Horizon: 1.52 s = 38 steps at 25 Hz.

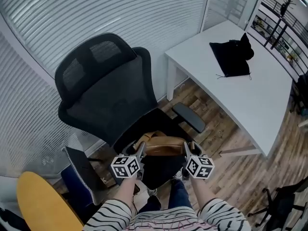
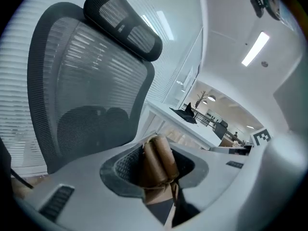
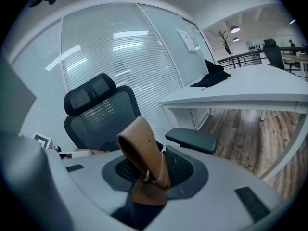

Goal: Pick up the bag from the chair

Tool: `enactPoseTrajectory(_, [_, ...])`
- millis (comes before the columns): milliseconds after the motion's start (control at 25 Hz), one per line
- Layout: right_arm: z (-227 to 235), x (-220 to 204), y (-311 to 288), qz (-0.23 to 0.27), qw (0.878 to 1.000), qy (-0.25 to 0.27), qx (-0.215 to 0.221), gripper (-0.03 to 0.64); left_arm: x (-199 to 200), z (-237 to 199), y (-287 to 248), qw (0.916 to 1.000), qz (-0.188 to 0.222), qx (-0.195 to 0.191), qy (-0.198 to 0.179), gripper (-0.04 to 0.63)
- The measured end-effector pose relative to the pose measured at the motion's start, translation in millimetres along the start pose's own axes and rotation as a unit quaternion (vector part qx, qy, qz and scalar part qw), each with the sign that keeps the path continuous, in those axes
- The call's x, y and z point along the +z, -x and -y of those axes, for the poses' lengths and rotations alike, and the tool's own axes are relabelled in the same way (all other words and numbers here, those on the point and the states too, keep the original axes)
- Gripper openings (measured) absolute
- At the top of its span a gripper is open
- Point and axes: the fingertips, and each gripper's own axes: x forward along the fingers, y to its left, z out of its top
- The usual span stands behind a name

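Nearest the camera, two striped sleeves [image 1: 111, 214] reach out toward the chair [image 1: 110, 100], one gripper in each hand. The left gripper [image 1: 141, 151] and the right gripper [image 1: 187, 151] sit side by side over the front of the chair's seat, both pointing toward its backrest, with their marker cubes toward the person.

The bag [image 1: 163, 147] hangs between them, over the front edge of the chair's seat. Its tan top runs from one gripper to the other and its dark body drops below. Whether its bottom is clear of the seat cannot be told.

In the left gripper view, the jaws are closed on a thick, rolled tan handle [image 2: 157, 161], which stands up out of the grip. In the right gripper view, the jaws are closed on a flat tan strap [image 3: 143, 152] that loops upward, with a small metal ring at its base.

Past the bag, the chair's dark seat [image 1: 159, 119] shows, and the armrest [image 1: 188, 117] stands out on the chair's right side. The mesh backrest rises behind, topped by the headrest [image 1: 91, 61].

A yellow disc [image 1: 41, 201] lies to the left of the chair, near the person. A wood floor [image 1: 226, 167] spreads to the chair's right. A white desk [image 1: 240, 100] stands right of the chair, just beyond the armrest, and a black cloth [image 1: 232, 57] lies on its far end. Behind the chair, white blinds [image 1: 96, 13] cover a glass wall.
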Motion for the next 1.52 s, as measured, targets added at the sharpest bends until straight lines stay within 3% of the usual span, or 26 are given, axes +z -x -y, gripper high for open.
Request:
enactPoseTrajectory(560, [-51.1,71.7,64.7,0.093,0.996,0.013,0.002,0.146,82.7,43.8,59.7,0.9951,0.084,-0.038,-0.036,0.158])
enactPoseTrajectory(1520, [-120.8,148.9,142.5,0.198,0.979,0.034,0.018,0.14,179.0,87.2,135.0,0.9772,0.173,-0.091,-0.081,0.156])
